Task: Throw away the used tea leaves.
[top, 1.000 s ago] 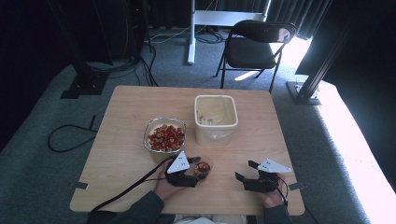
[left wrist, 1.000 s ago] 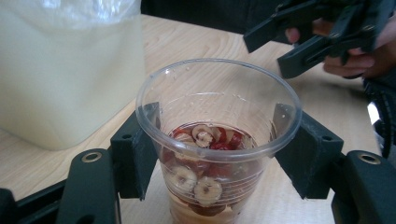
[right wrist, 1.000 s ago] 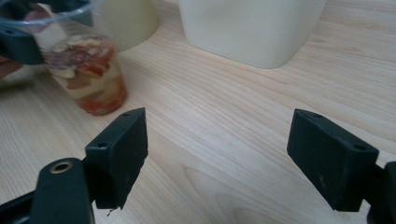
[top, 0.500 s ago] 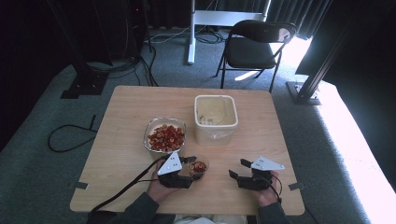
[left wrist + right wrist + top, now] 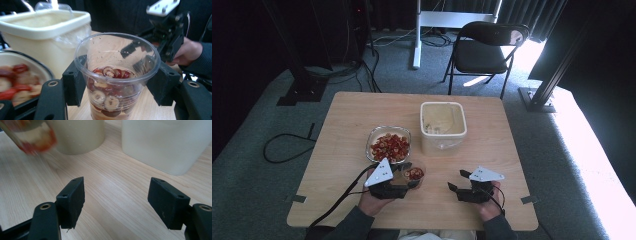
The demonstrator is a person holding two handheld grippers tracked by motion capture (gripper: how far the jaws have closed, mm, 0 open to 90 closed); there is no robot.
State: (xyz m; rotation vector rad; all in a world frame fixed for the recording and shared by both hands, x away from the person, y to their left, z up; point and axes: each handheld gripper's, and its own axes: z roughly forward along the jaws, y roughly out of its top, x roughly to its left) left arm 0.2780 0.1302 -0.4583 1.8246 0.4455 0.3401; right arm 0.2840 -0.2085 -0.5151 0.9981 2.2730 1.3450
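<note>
2 grippers low over the near edge of the wooden table (image 5: 347, 130), each held in a hand. Left gripper (image 5: 116, 82) clamped on a clear plastic cup (image 5: 117, 75), 1 jaw pressed against each side of the cup wall just under the rim. Cup upright, roughly a third full of sliced red fruit pieces (image 5: 110, 85) with pale centres. Just beyond and to the left of that gripper, a glass bowl (image 5: 388, 145) of the same red slices; farther ahead, a cream rectangular tub (image 5: 442, 126), open-topped. Seen through the cup from the left gripper view, the other gripper (image 5: 162, 32) and the hand (image 5: 186, 51) around it, off to the right.

Right gripper (image 5: 116, 200) empty, jaws spread wide apart above bare wood, nothing between them. Ahead of it, the pale tub wall (image 5: 165, 142); to its upper left, a blurred red-and-clear shape, probably the cup.

Beyond the table, a black folding chair (image 5: 484, 47) on grey carpet.
</note>
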